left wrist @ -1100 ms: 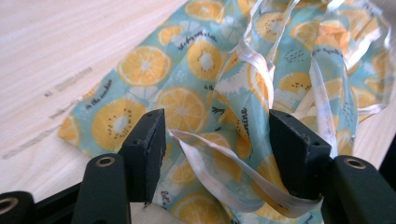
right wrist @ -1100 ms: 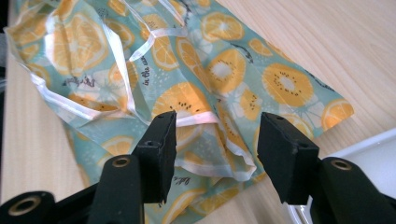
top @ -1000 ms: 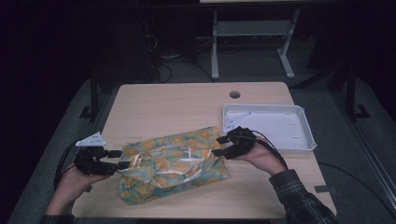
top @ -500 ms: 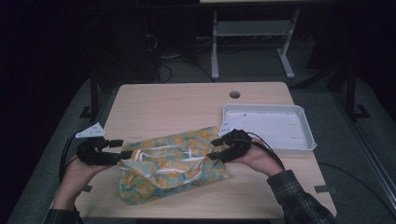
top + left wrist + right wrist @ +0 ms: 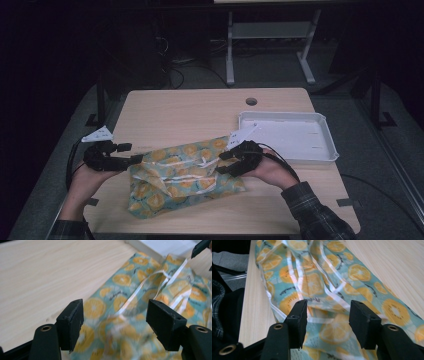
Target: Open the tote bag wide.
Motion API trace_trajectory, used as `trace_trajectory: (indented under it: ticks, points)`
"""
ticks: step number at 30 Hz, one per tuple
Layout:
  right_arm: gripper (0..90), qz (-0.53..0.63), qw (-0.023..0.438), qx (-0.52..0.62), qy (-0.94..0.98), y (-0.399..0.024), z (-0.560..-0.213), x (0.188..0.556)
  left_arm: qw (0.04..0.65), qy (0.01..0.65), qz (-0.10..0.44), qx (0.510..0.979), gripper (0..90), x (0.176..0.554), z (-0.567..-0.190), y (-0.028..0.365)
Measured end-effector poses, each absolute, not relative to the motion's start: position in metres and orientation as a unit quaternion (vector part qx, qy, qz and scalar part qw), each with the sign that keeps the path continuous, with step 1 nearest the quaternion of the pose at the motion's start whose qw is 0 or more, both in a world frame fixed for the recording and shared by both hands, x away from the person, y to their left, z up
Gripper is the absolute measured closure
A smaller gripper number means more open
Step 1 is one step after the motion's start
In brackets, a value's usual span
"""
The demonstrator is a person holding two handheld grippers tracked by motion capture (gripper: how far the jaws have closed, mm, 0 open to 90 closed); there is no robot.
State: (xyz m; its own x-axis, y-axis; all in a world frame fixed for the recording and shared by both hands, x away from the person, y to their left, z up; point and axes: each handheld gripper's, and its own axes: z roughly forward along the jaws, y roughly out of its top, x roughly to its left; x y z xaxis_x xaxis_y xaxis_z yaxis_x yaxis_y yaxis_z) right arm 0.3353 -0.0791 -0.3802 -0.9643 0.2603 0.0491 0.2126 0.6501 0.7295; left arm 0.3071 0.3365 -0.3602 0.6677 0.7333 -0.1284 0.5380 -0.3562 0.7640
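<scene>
A teal plastic bag [image 5: 185,175] printed with orange slices lies crumpled on the wooden table [image 5: 190,115]. My left gripper [image 5: 129,153] is at the bag's left end. Its jaws have just been opening and stand wide apart in the left gripper view [image 5: 115,312], with the bag [image 5: 125,295] lying between and beyond them and the pads off it. My right gripper [image 5: 223,163] is at the bag's right end. Its jaws [image 5: 328,315] have just closed a little, still apart over a fold of the bag [image 5: 317,282].
A white tray [image 5: 330,150] stands at the table's right side, just behind the right hand. There is a round cable hole [image 5: 251,101] near the far edge. Bare wood stretches behind the bag. The floor and a metal frame lie in the dark beyond.
The left gripper's jaws stand wider at the bag's left end, and that end has settled lower on the table. The right hand has hardly moved.
</scene>
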Motion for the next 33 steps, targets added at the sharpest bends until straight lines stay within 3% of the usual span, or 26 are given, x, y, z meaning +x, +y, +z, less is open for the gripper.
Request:
trace_trajectory:
  ticks: [10,22,25,30,33]
  points:
    - [51.8,0.403,0.028,0.103,0.909,-0.056,-0.379,0.339,0.399,0.411,0.116,0.811,29.8,0.274,-0.377,0.359]
    - [57.5,0.376,0.009,0.078,0.923,-0.034,-0.396,0.344,0.38,0.416,0.104,0.82,29.3,0.235,-0.405,0.357]
    - [63.2,0.362,-0.001,0.078,0.929,-0.031,-0.403,0.344,0.374,0.412,0.107,0.824,29.3,0.235,-0.409,0.357]
    - [84.8,0.361,-0.004,0.081,0.929,-0.031,-0.405,0.345,0.376,0.414,0.109,0.822,29.4,0.237,-0.411,0.357]
    - [88.8,0.369,0.001,0.079,0.926,-0.033,-0.403,0.346,0.37,0.412,0.108,0.826,29.3,0.237,-0.413,0.356]
